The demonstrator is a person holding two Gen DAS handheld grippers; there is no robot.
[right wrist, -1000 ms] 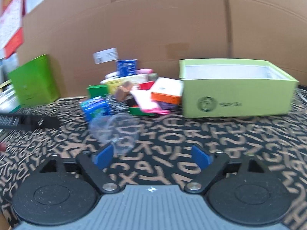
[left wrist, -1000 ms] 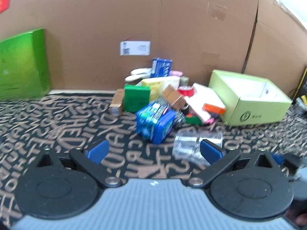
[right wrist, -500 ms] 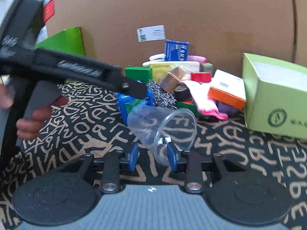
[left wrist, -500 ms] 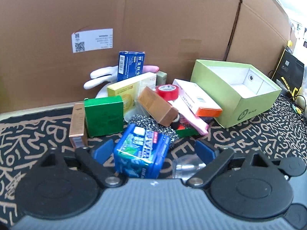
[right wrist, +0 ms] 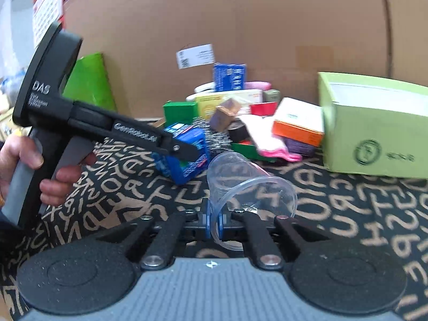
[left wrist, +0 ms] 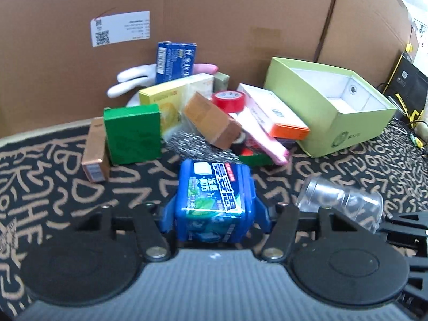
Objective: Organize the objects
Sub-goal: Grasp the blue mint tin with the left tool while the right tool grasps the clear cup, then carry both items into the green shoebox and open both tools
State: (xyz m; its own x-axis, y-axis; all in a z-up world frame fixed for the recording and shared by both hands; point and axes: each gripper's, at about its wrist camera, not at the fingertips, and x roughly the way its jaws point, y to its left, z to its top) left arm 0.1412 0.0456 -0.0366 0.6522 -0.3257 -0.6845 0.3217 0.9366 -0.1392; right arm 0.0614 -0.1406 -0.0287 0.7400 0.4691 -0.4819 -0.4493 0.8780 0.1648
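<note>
My left gripper [left wrist: 214,214] is shut on a blue packet with green and white print [left wrist: 214,200]; the packet also shows in the right wrist view [right wrist: 187,147], held by the left gripper [right wrist: 184,151]. My right gripper [right wrist: 213,223] is shut on the rim of a clear plastic cup [right wrist: 240,184] lying on its side; the cup shows at the right of the left wrist view [left wrist: 339,203]. An open light-green box [left wrist: 329,107] [right wrist: 374,131] stands at the right, white inside.
A pile lies against the cardboard wall [left wrist: 214,13]: green box [left wrist: 132,133], brown box [left wrist: 211,120], steel scourer [left wrist: 198,147], red tape roll [left wrist: 228,99], orange-edged white box [left wrist: 272,115], blue carton [left wrist: 175,61], white glove [left wrist: 131,80]. A patterned mat [left wrist: 67,176] covers the table. A green panel [right wrist: 88,85] leans far left.
My left gripper moved in to the pile and closed on the blue packet. My right gripper closed on the rim of the clear cup.
</note>
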